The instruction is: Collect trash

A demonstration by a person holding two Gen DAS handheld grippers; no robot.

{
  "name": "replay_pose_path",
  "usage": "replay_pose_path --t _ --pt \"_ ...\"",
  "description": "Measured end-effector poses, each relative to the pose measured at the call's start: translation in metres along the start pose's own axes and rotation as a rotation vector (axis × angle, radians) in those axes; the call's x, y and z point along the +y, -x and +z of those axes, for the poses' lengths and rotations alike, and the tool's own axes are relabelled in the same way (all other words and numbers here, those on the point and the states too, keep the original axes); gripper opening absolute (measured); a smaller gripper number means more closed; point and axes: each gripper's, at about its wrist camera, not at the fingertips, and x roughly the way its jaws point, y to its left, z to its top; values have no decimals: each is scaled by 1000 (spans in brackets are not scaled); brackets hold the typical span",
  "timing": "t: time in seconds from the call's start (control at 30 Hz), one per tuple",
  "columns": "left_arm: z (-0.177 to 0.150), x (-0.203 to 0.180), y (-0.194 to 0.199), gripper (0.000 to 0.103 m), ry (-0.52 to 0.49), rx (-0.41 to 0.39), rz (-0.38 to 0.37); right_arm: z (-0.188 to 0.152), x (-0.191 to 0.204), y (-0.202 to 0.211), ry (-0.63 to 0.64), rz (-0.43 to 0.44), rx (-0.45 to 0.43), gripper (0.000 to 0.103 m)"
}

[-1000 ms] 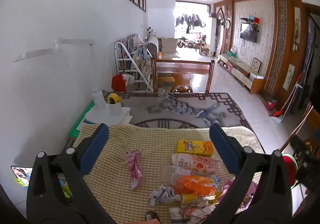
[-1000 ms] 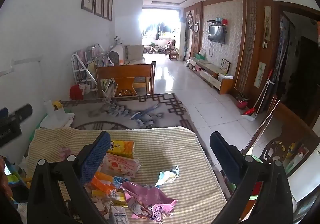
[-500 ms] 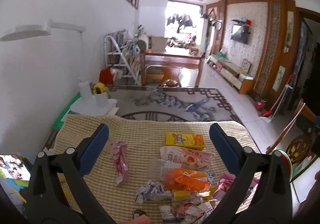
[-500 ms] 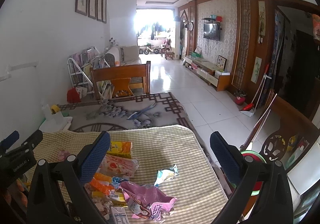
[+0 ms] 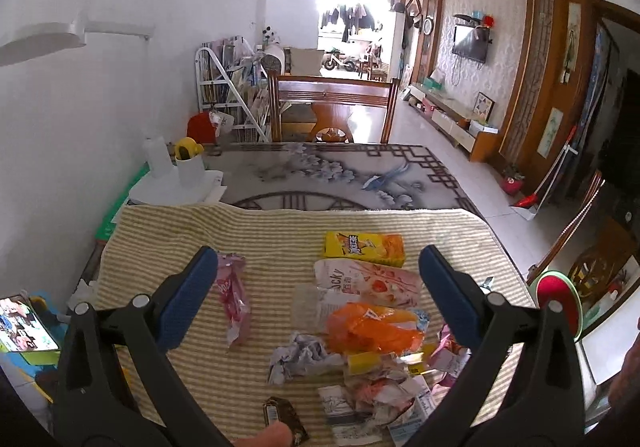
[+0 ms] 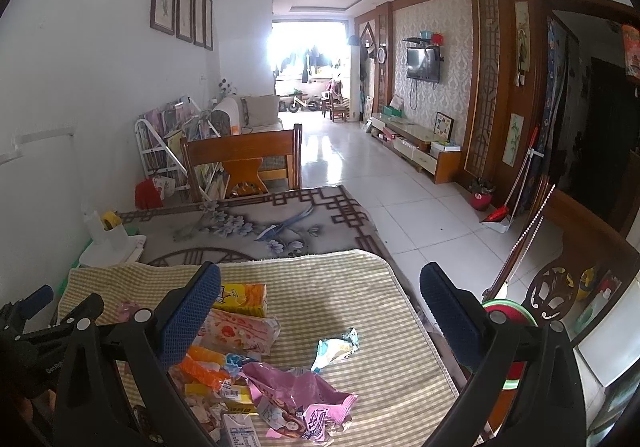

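Trash lies on a yellow checked cloth (image 5: 280, 231) on the table: a yellow box (image 5: 363, 250), a pink-white snack packet (image 5: 368, 283), an orange wrapper (image 5: 372, 329), a pink wrapper (image 5: 234, 297), crumpled paper (image 5: 300, 357) and a dark wrapper (image 5: 284, 417). My left gripper (image 5: 318, 295) is open and empty above the pile. My right gripper (image 6: 320, 307) is open and empty above the cloth (image 6: 328, 287), over a small blue-white wrapper (image 6: 336, 349) and a purple packet (image 6: 298, 399). The left gripper shows at the right wrist view's left edge (image 6: 28, 307).
A white pen cup (image 5: 190, 167) and bottle stand at the table's far left. A wooden chair (image 5: 332, 103) stands beyond the table. A red bin with a green rim (image 6: 506, 343) sits right of the table. A phone (image 5: 24, 325) lies at the near left.
Both grippers have tilted downward and moved closer to the trash pile. Both stay open and empty.
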Motion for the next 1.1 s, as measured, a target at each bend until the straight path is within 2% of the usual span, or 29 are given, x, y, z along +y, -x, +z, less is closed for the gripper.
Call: replay_pose_path --t 0.13,0.3,1.1 --pt "1 3 -2 99 6 12 -5 -2 -1 0 -1 -3 0 96" --pt "0 3 -4 99 24 28 -46 -2 1 -1 2 -6 8 96" --pt "6 -4 4 99 -8 4 -18 -7 1 -12 10 8 40 96"
